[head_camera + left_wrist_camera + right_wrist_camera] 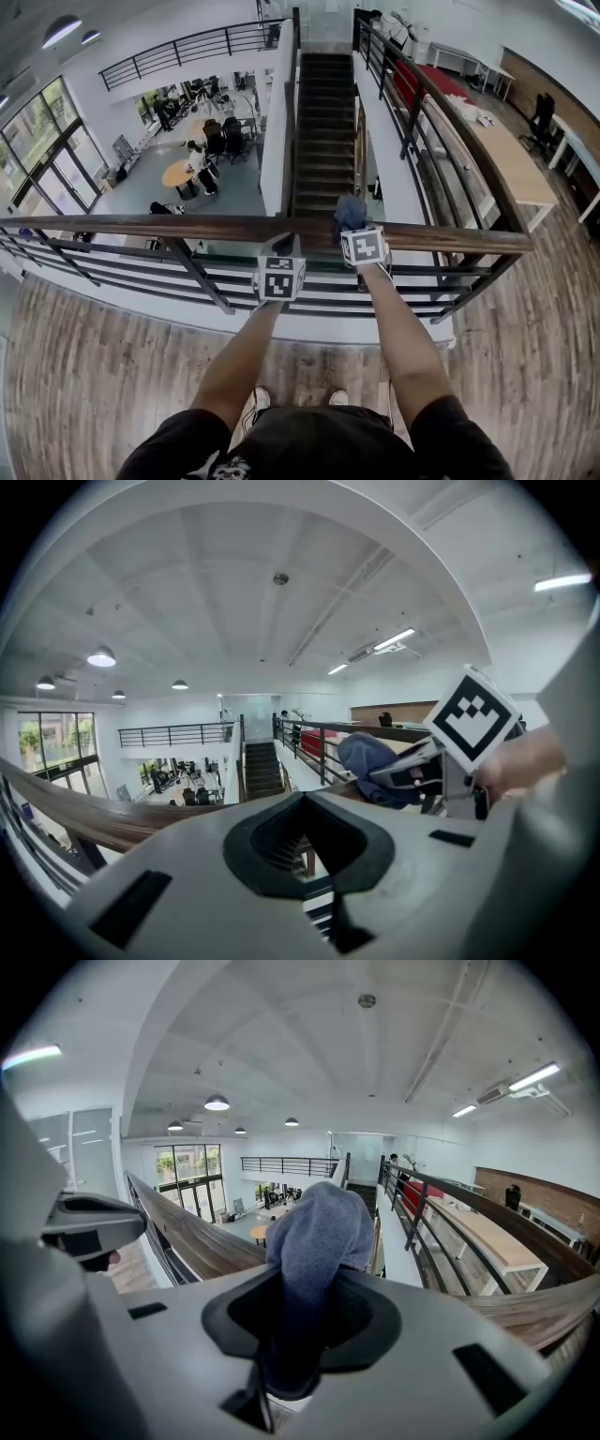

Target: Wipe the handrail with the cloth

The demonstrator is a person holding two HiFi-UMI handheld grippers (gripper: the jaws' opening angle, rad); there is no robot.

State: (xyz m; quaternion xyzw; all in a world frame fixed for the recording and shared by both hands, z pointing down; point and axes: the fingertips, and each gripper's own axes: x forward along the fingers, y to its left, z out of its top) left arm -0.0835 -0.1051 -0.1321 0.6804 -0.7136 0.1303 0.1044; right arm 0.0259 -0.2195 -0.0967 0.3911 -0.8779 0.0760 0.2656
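**A:** Risks from here?

**B:** The main one is the drop. The wooden handrail (187, 228) edges an open void over the lower floor (141, 178), and there are people (200, 167) down there. The blue-grey cloth (350, 212) sits on the rail top, right of its middle, and looks to overhang the far edge. If the pinch slips mid-stroke, it goes over.

**A:** Grip?

**B:** The right gripper (300, 1335) has its jaws clenched on the cloth's lower end, with the rest a loose bunch beyond them. The left gripper (305, 841) has its jaws closed on nothing. It's at the rail just left of the cloth, so it's no backup.

**A:** Orientation?

**B:** The rail's long axis runs left-right in front of the person and corners at the right end. The cloth's long axis follows the jaws, pointing away from the person and across the rail. I'd wipe sideways.
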